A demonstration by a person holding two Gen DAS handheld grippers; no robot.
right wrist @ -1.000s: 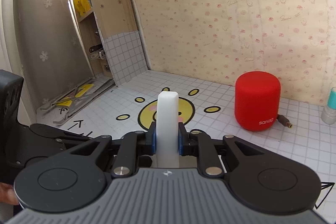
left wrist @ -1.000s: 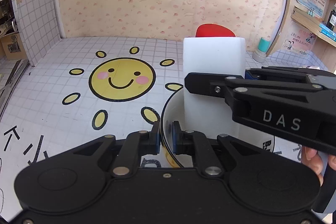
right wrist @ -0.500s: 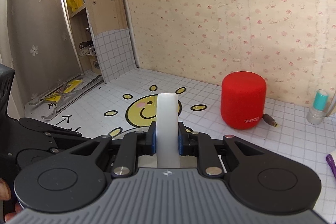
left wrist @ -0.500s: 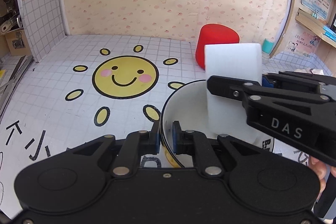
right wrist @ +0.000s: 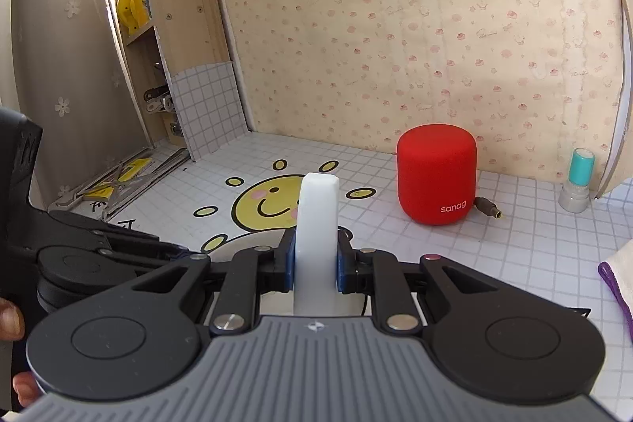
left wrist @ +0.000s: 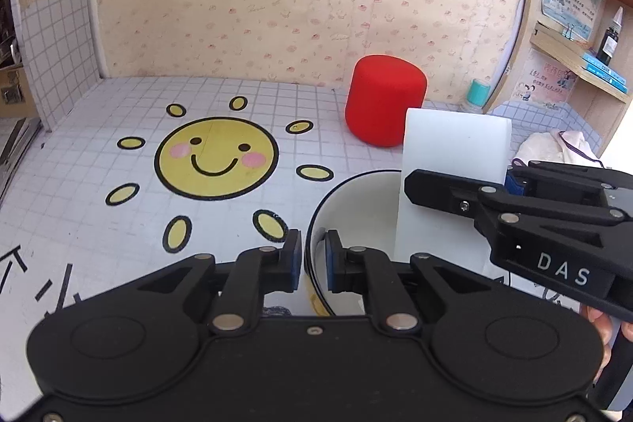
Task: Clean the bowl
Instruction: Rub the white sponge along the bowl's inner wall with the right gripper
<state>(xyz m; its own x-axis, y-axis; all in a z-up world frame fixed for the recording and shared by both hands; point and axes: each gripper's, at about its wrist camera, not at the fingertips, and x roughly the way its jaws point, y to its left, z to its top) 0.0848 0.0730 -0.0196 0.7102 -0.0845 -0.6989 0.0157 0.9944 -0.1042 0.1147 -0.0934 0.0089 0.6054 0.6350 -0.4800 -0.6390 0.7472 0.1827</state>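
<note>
Right now, in the left wrist view, the left gripper (left wrist: 312, 260) sits low in the middle of the frame. Its two fingers pinch the thin rim of the white bowl (left wrist: 356, 196), one finger outside and one inside. The bowl is at the lower middle, a bit to the right, on the tiled table (left wrist: 99, 224) with the yellow sun face (left wrist: 217, 157). From the right edge the right gripper (left wrist: 455, 180) comes in, squeezing a tall white sponge block (left wrist: 451, 161) that stands up in the bowl. I cannot tell if the bottom of the block touches the bowl's floor. A red speaker (left wrist: 385, 105) stands behind the bowl, near but apart.

Over in the right wrist view, the right gripper (right wrist: 315, 263) is at the lower middle, its fingers pressed on both sides of the sponge block (right wrist: 317, 220). Only a pale bit of the bowl (right wrist: 253, 240) shows under the fingers, left of the block.

What could go wrong, I think: the left grip is only on a thin, smooth rim, so a hard push from the block could make the bowl slip out or tip. The soft block could bend or slide in its grip. A big swing could bump the speaker.
</note>
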